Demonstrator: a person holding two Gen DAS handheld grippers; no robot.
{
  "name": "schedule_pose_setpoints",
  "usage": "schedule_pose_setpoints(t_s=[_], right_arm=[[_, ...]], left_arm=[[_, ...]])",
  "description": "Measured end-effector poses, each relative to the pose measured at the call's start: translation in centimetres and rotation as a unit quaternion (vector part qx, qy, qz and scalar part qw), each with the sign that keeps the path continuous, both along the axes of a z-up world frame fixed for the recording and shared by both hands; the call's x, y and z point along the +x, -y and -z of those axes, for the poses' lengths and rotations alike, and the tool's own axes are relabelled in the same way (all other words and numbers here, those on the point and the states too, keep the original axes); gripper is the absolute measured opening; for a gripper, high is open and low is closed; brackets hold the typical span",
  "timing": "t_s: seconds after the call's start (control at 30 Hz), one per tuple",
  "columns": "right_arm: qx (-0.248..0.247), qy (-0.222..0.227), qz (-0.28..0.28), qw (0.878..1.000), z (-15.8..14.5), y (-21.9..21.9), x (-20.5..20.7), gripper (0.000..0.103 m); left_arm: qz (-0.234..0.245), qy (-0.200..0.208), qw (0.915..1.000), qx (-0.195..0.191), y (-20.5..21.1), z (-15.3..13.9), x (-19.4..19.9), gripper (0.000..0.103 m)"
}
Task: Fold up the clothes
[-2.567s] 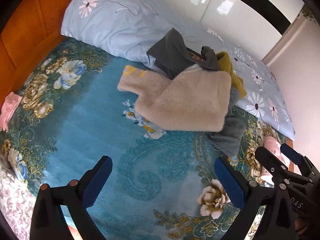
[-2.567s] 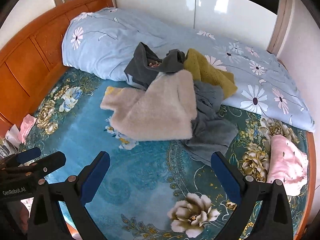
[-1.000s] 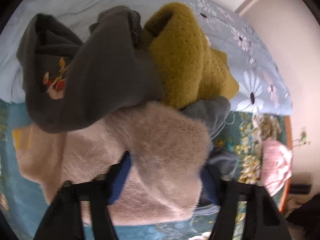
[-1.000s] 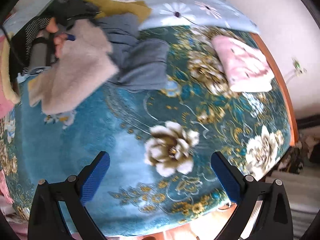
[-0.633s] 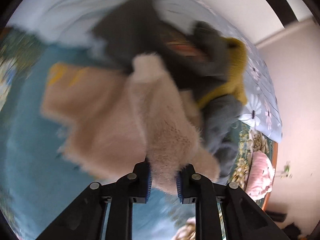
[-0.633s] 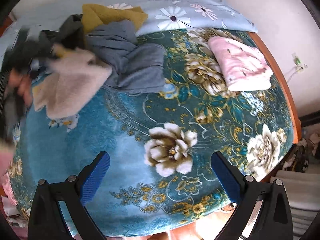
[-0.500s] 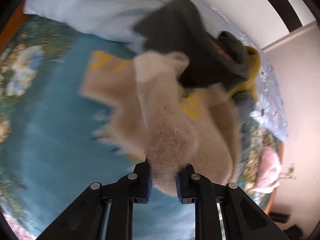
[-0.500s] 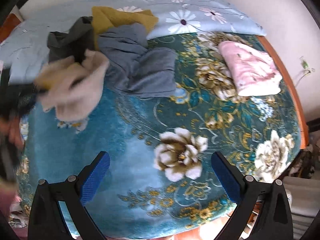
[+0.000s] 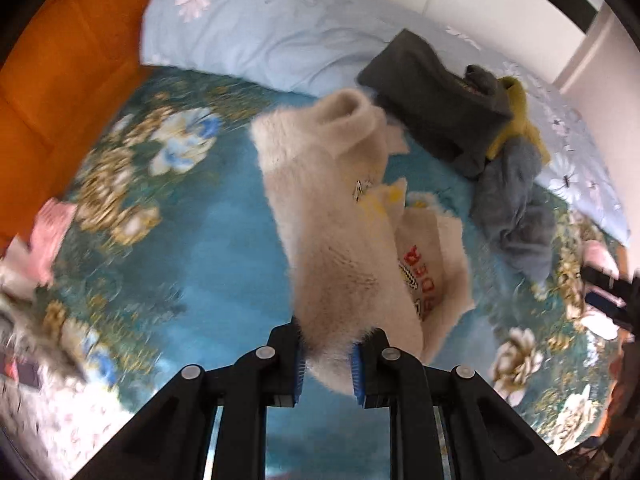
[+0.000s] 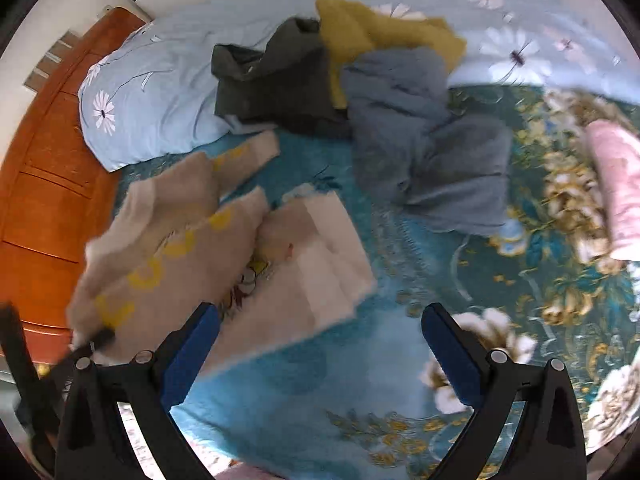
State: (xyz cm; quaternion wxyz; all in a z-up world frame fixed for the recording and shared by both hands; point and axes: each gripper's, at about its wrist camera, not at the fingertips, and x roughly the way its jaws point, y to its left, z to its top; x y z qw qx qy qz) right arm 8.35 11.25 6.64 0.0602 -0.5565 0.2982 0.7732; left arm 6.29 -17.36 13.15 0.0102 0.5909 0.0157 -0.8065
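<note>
Left wrist view first: the left gripper (image 9: 327, 364) is pinched tight on a bunch of the cream fuzzy sweater (image 9: 340, 216), which 2.6 s ago lay flat against the heap and has now been dragged clear of it onto open teal bedspread (image 9: 224, 240), printed front showing in crumpled folds. Behind it the dark grey garment (image 9: 432, 112), the mustard knit (image 9: 520, 124) and the blue-grey garment (image 9: 516, 208) remain piled by the pale floral duvet (image 9: 256, 32). Moving right, the right gripper (image 10: 316, 354) hangs with its jaws spread wide and empty, low over the sweater's near edge; motion blur makes it hard to say whether it touches. One garment is separated, so spreading it flat probably comes next.
</note>
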Motion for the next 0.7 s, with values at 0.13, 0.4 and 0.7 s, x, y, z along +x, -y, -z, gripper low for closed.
schedule_pose_setpoints(t_s=[0.13, 0.4, 0.7], right_arm=[[-0.097, -0.017, -0.021, 0.995, 1.6, 1.7, -0.3, 0.101], [-0.191, -0.008, -0.035, 0.981, 2.0, 4.8, -6.0, 0.101], [-0.241, 0.031, -0.062, 0.968, 2.1, 11.1, -17.3, 0.087]], left_arm=[[-0.042, -0.002, 0.9984, -0.037, 0.9, -0.8, 2.6, 0.02], [-0.043, -0.011, 0.9983, -0.038, 2.7, -1.0, 4.0, 0.02], [0.012, -0.004, 0.9994, 0.032, 13.6, 2.5, -1.5, 0.02]])
